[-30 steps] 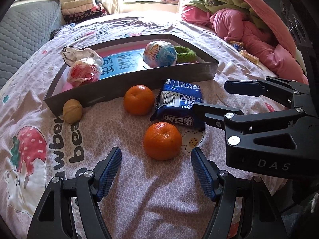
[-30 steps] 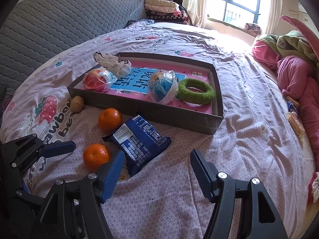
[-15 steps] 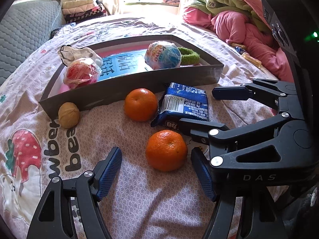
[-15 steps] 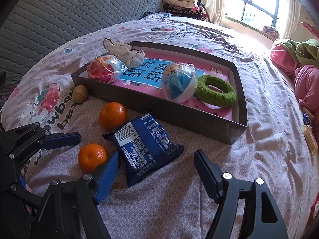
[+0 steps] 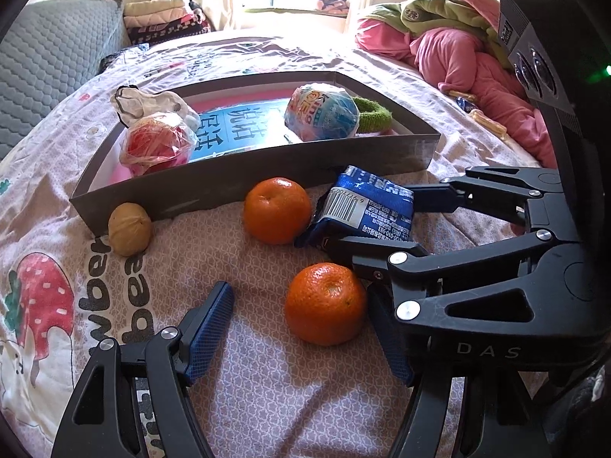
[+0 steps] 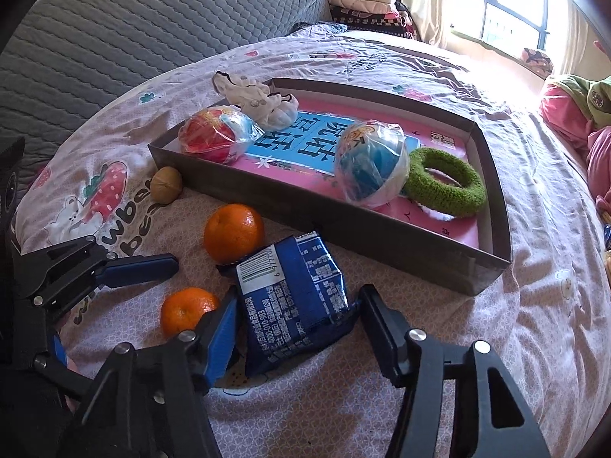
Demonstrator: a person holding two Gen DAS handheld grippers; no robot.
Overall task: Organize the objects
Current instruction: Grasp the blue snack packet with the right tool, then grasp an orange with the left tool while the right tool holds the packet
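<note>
A blue snack packet (image 6: pixel 294 301) lies on the bedspread in front of the grey tray (image 6: pixel 343 236). My right gripper (image 6: pixel 299 297) straddles it and its jaws are closing, with both pads touching the packet's sides so that it bulges upward. Beside it lies an orange (image 5: pixel 324 303), which sits between the open fingers of my left gripper (image 5: pixel 298 294) without contact. A second orange (image 5: pixel 277 210) and a walnut (image 5: pixel 130 229) rest against the tray's front wall. In the left wrist view the right gripper (image 5: pixel 382 217) crosses over my right finger.
Inside the tray lie a red wrapped ball (image 6: pixel 214 139), a blue wrapped ball (image 6: pixel 368 162), a green ring (image 6: pixel 445 181) and a white cloth toy (image 6: pixel 259 101). Pink and green bedding (image 5: pixel 458 45) is piled at the right, and a grey headboard (image 6: pixel 133 26) stands behind.
The right gripper has slid in over the blue packet and narrowed onto it, and the packet now stands puffed up. The left gripper has barely moved around the near orange.
</note>
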